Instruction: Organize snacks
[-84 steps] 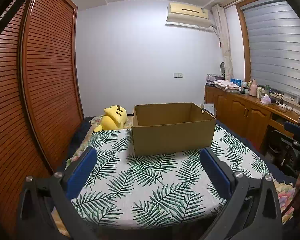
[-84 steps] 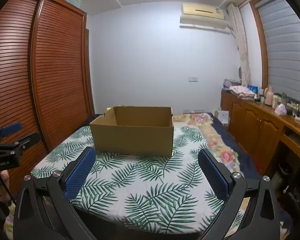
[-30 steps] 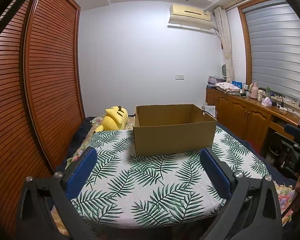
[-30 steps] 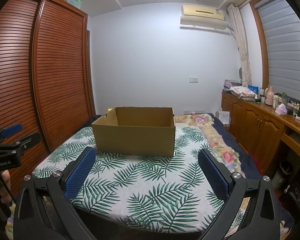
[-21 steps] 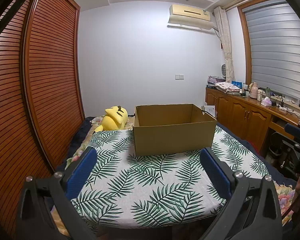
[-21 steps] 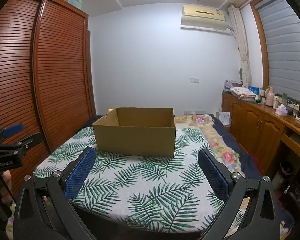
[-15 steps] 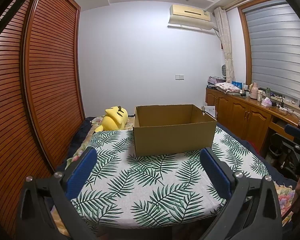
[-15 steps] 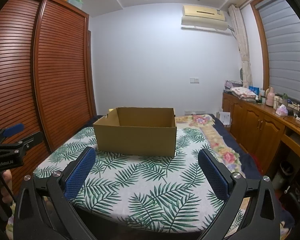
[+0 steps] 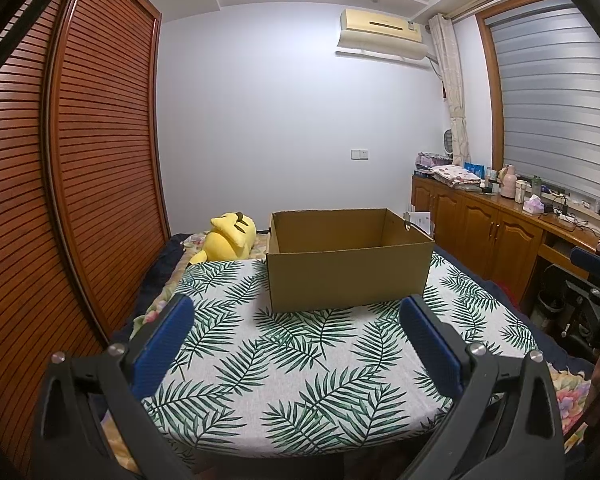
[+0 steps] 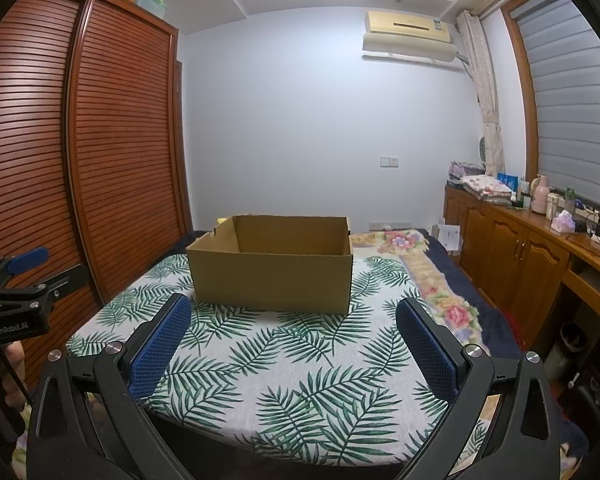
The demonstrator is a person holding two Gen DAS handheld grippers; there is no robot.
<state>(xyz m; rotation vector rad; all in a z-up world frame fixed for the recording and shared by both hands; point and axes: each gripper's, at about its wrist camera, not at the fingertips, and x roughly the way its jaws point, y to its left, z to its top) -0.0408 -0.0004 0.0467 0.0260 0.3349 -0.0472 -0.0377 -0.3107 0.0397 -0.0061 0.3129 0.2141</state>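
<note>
Both grippers empty, no snacks in sight

The cardboard box [image 9: 346, 258] sits open on the leaf-print bed [image 9: 300, 360]; left gripper [image 9: 296, 344] and right gripper [image 10: 290, 340] hover short of it, fingers spread wide. Any snacks are out of view. Swinging sideways risks the wardrobe [image 9: 80, 180] left of the box; room ahead is open.

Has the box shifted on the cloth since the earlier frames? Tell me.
No. The box sits on the same leaves of the cloth, beside the yellow plush; only the view drifts slightly.
</note>
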